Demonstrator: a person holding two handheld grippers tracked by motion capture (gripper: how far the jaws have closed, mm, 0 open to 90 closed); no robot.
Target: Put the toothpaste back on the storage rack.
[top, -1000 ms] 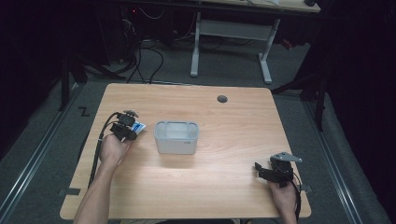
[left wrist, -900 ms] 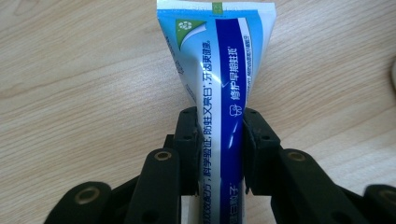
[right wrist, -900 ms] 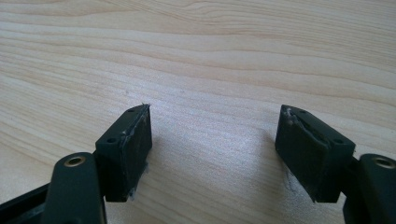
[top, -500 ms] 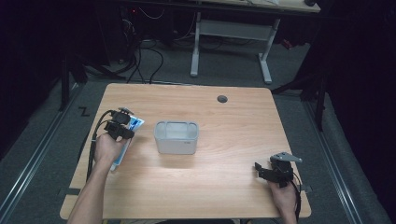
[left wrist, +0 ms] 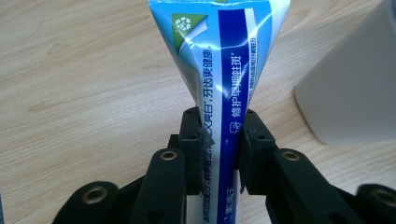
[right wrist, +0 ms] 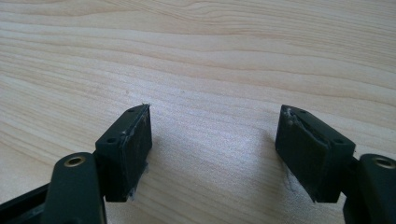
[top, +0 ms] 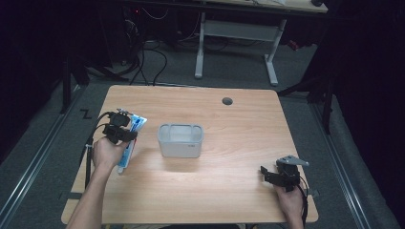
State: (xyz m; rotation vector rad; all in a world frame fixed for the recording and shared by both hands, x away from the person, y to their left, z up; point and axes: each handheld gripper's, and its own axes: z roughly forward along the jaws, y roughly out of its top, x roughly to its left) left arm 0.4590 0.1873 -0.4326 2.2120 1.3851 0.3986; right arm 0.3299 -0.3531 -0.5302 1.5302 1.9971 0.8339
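Left gripper [left wrist: 219, 154] clamps toothpaste tube [left wrist: 224, 70] (flat end up); bin [top: 180, 140] beside; right gripper [right wrist: 215, 149] gapes.

surface: wooden table [top: 229, 129] (cable hole at rear) | on it: translucent container [top: 180, 140]

The toothpaste tube [top: 130, 139] is held in the left gripper [top: 125, 130] over the table's [top: 229, 191] left side, just left of the plastic container [top: 180, 140], which is set near the middle. The right gripper [top: 272, 175] is kept at the near right corner, well apart. A cable hole [top: 227, 101] is found behind the container.
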